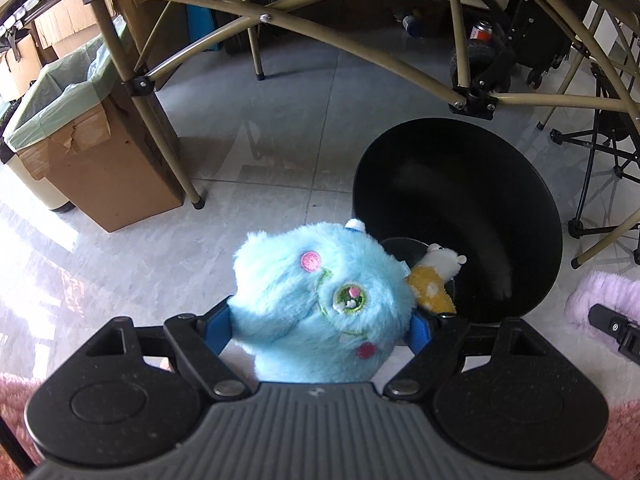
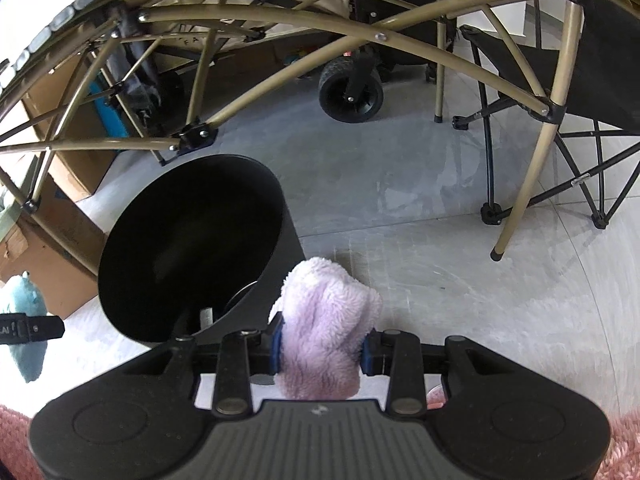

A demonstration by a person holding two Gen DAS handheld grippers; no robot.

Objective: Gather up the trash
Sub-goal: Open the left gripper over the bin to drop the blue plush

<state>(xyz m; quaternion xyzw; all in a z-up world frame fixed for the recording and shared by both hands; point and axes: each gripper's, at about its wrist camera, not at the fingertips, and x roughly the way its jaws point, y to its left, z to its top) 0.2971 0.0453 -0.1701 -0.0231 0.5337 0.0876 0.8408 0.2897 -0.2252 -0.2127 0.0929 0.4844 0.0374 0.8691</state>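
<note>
At the far left of the left wrist view a brown cardboard box lined with a pale green plastic bag (image 1: 76, 120) stands on the grey tiled floor (image 1: 280, 128), beside a leg of the tan metal folding frame (image 1: 160, 128). The left gripper (image 1: 320, 328) is clenched wide on a fluffy light-blue plush toy with pink cheek patches and a green eye (image 1: 320, 296), its blue pads pressing into the fur on both sides. The toy hangs just beside the rim of the round black plastic trash bin (image 1: 460, 184), partly over its near edge. Inside the bin lies a small yellow-and-white plush toy (image 1: 434, 280), touching the blue one in the picture.

In the right wrist view the same bin (image 2: 192, 248) sits to the left. The right gripper (image 2: 322, 344) grasps a fuzzy lilac plush piece (image 2: 324, 320) between its blue pads, just beside the bin's outer wall, over the floor. Farther right stands a black folding chair (image 2: 560, 128).
</note>
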